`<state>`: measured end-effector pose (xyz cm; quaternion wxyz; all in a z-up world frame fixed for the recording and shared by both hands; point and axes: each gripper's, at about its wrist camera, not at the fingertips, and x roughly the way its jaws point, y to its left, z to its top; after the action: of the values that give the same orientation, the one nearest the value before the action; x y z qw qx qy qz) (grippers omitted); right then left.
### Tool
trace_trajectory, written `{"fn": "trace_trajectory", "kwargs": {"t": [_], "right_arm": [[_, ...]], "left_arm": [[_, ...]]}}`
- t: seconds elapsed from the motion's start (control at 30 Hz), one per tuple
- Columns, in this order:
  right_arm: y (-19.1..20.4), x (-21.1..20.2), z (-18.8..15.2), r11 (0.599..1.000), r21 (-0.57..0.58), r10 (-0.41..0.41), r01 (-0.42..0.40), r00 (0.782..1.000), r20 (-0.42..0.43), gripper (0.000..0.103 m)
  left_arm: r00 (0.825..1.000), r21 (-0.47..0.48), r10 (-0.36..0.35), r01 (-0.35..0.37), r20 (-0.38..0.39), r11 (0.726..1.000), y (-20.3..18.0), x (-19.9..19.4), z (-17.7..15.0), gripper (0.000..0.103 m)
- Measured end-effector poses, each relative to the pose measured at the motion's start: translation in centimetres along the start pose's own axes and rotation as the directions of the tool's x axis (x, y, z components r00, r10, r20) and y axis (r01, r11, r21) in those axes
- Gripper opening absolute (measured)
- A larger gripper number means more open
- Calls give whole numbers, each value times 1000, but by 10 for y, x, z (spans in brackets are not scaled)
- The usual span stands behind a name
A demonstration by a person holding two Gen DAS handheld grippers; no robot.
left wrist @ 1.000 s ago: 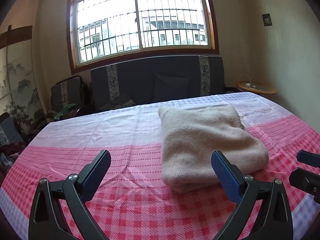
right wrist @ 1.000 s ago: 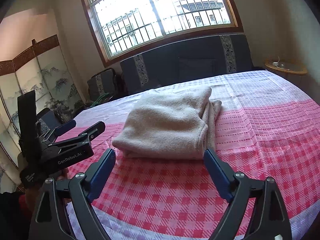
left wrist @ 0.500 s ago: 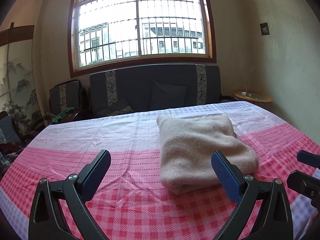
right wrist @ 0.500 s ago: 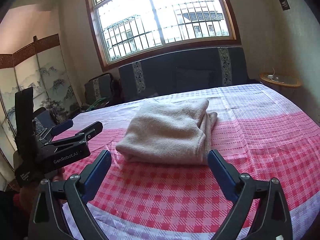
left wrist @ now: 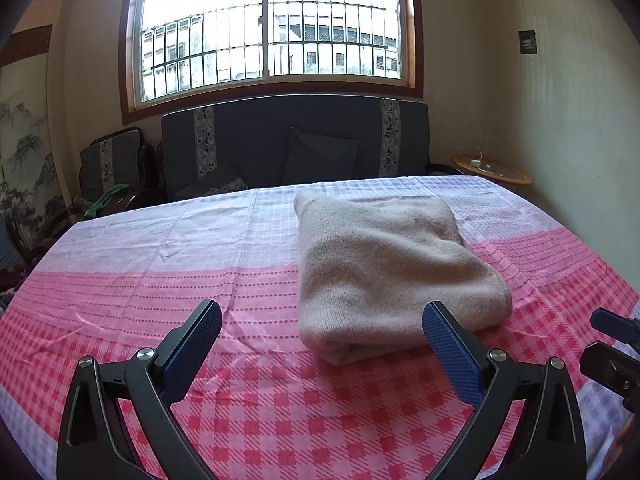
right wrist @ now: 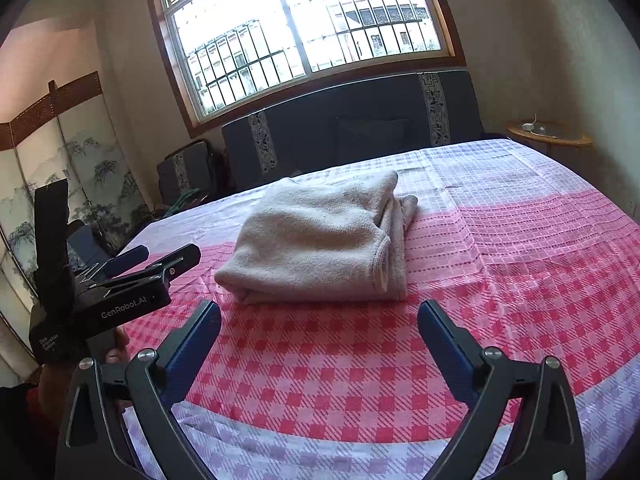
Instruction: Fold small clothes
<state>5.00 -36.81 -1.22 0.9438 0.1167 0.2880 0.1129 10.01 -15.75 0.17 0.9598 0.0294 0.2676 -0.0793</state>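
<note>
Two grippers, both with fingers spread wide and nothing between them. Left gripper (left wrist: 322, 336): blue pads apart, held above the checked tablecloth (left wrist: 168, 280). Its right pad overlaps the near right corner of the folded garment (left wrist: 392, 272) in the left wrist view; whether it touches cannot be told. Its left pad lies well to the left of the garment, over bare cloth.

Right gripper (right wrist: 319, 332): fingers equally wide, empty, hovering short of the garment (right wrist: 320, 244). Garment's near edge lies just beyond the fingertips, roughly centred between them, apart from both pads.

Garment: beige, fuzzy knit, folded into a thick rectangular bundle, lying flat on the tablecloth. Rounded fold faces the left gripper; layered open edges show on the garment's right side in the right wrist view.

Left of the garment in the right wrist view, the left gripper (right wrist: 132, 276) appears from the side. Right of the garment in the left wrist view, part of the right gripper (left wrist: 612, 344) shows at the frame edge.

Behind the garment: dark sofa (left wrist: 296, 144), barred window (left wrist: 268, 28) above it, small round side table (left wrist: 492, 168) to the right, painted folding screen (right wrist: 60, 168) to the left.
</note>
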Motion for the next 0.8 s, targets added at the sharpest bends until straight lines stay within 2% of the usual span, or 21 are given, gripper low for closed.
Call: {"fn": "trace_trajectory", "kwargs": {"t": [0.17, 0.5, 0.6, 0.8], "right_arm": [[-15, 20, 3, 999, 35, 4, -2, 999, -44, 98], [-43, 73, 19, 997, 79, 4, 7, 991, -133, 98], [-53, 88, 25, 995, 99, 5, 11, 988, -153, 98], [-80, 112, 37, 983, 185, 37, -3, 983, -182, 98]], "left_arm": [[999, 29, -3, 5, -46, 1000, -4, 23, 4, 100], [990, 11, -33, 34, -140, 999, 10, 82, 28, 100], [976, -34, -99, 94, -196, 995, 22, 101, 34, 100], [934, -173, -257, 218, -250, 961, 51, 134, 41, 100]]}}
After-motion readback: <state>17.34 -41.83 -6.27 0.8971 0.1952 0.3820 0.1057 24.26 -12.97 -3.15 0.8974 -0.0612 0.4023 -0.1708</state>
